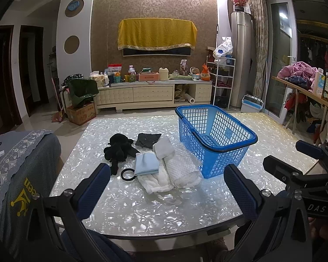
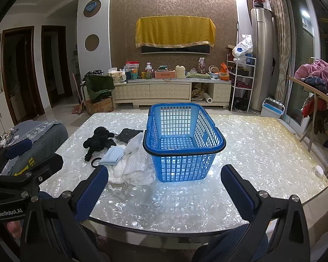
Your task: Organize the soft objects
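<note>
Centrally, a blue plastic basket (image 2: pixel 183 142) stands upright on the pearly table (image 2: pixel 262 148), nothing visible inside it; just to its left lies a cluster of soft items, none held. Farthest left is a black plush toy (image 1: pixel 118 150), with a dark sparkly cloth (image 1: pixel 147 139) beside it toward the basket; nearer the table's front edge, a folded light-blue cloth (image 1: pixel 147 164) rests on a white quilted pad (image 1: pixel 155 180), a black ring (image 1: pixel 128 174) touching the cloth's left side; a white bubble-textured roll (image 1: pixel 182 170) lies just beside the basket's near corner, a small white folded piece (image 1: pixel 164 148) behind it. Left gripper (image 1: pixel 167 187): jaws spread wide, nothing between them, poised over the table's near edge; right gripper (image 2: pixel 164 187): likewise wide apart and holding nothing, facing the basket.
</note>
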A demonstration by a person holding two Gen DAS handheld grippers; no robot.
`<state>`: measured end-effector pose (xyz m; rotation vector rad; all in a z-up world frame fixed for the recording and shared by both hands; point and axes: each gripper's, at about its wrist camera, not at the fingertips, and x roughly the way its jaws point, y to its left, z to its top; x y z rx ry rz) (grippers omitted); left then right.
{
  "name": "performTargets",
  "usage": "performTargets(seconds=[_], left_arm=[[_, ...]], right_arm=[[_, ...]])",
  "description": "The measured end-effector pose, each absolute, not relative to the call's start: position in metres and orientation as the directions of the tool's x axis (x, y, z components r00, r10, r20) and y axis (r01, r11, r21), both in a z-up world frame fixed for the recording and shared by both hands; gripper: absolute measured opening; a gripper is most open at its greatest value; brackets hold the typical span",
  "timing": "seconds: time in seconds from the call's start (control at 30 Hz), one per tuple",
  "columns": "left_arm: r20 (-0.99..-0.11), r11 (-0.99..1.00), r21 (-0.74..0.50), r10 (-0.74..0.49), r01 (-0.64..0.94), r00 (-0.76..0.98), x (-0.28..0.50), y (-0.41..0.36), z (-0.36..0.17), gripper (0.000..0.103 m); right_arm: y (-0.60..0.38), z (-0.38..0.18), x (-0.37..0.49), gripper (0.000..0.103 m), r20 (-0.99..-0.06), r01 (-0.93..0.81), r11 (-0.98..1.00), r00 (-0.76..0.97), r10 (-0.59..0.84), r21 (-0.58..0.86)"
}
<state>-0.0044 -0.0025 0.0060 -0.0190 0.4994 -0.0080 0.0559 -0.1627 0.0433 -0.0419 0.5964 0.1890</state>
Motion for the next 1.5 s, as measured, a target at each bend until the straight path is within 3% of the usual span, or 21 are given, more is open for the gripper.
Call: performTargets(seconds=[0.63,0.87,1.17,1.3,1.5], left_arm=[[-0.488,1.0,-0.015,-0.01,0.003,0.873,0.007,0.005,0.024,0.103],[-0.551,1.0,-0.017,-0.004,-0.007,0.835,0.031,0.032,0.033,0.103],[-0.655,0.999,-0.044,-0.018,-0.015,0.756,0.064,0.094,0.024,0.103],[-0.676,0.999,0.026,0.038,-0.027,0.736,0.073,0.111,0.019,0.103],[-0.702,1.0,-0.006,0.016,-0.028,0.712,0.09,0.141,0.007,0.103]], right_arm=[[-0.161,0.056,0.061,0.103,-0.551,-0.204,0.979,0.818,0.164,-0.012],[-0.146,0.066,0.084,0.103,-0.566,-0.24,0.971,0.803,0.187,-0.02],[-0.106,0.056,0.134,0.103,-0.663,-0.326,0.945,0.713,0.227,-0.027],[-0.081,0.047,0.153,0.103,-0.701,-0.39,0.921,0.661,0.268,-0.015],[-0.042,0.029,0.176,0.102,-0.759,-0.475,0.88,0.572,0.311,0.002]])
